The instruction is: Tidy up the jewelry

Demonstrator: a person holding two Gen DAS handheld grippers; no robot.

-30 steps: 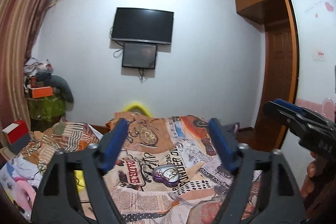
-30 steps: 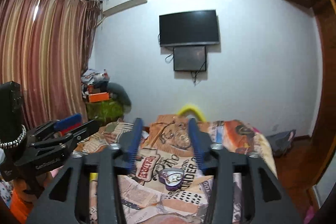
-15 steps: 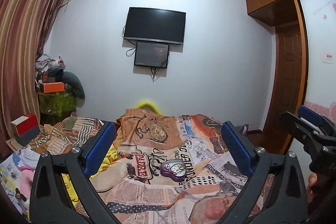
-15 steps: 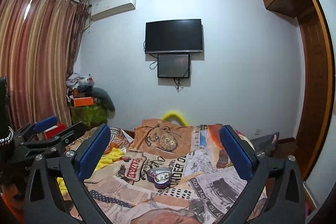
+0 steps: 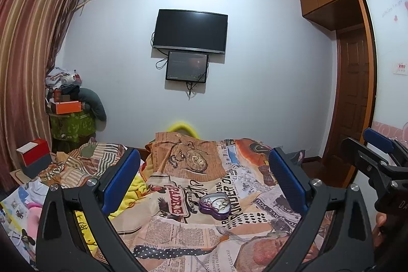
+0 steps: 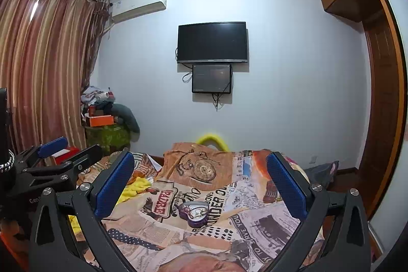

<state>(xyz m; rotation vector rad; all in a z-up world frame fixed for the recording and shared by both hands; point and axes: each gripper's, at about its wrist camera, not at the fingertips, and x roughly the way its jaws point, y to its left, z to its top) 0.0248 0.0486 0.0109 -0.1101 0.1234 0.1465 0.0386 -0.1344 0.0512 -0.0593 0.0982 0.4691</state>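
Note:
A purple heart-shaped tin [image 5: 215, 205] with jewelry inside lies open on the newspaper-print bedspread [image 5: 178, 228]; the right wrist view shows the same tin [image 6: 194, 212]. My left gripper [image 5: 204, 175] hovers above the bed, short of the tin, jaws wide open and empty. My right gripper [image 6: 200, 177] is likewise open and empty, held level over the bed. Each gripper shows at the edge of the other's view: the right gripper [image 5: 377, 157] and the left gripper [image 6: 63, 154]. A brown pillow [image 5: 187, 157] printed with a pocket watch lies beyond the tin.
A wall-mounted TV [image 5: 190, 31] and small screen [image 5: 187, 66] face me. Curtains [image 5: 28, 55] hang left, with a cluttered stand [image 5: 70, 119] and a red-white box [image 5: 34, 153]. A wooden door [image 5: 353, 98] and wardrobe stand right. Yellow cloth [image 6: 135, 186] lies on the bed's left.
Both grippers opened wider, the right one much more. Both views shifted slightly, so the tin now sits nearer the middle between each pair of fingers.

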